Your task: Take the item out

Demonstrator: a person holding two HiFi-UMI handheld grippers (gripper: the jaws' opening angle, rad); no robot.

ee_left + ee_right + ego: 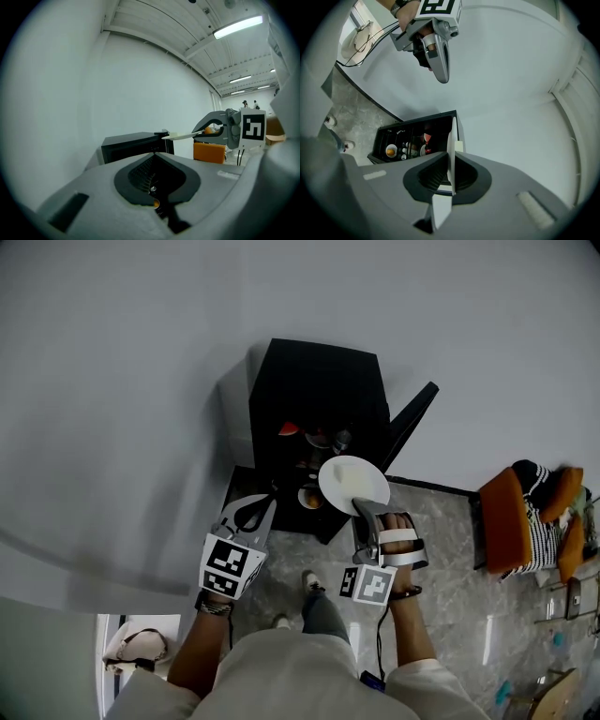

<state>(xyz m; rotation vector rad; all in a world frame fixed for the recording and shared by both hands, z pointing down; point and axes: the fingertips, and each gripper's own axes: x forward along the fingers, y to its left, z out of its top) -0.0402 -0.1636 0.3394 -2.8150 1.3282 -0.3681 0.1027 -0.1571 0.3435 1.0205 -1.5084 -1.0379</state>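
White plate [352, 482] sits pinched by its rim in the right gripper [367, 512], whose jaws are drawn narrow onto it, and it is held flat just in front of the open black cabinet [319, 399], about level with the cabinet's top. Small dishes and a bowl with something orange [391, 151] are still inside the cabinet. The left gripper [251, 514] hangs beside it to the left over the grey stone floor [441, 521], its jaws together with nothing between them.
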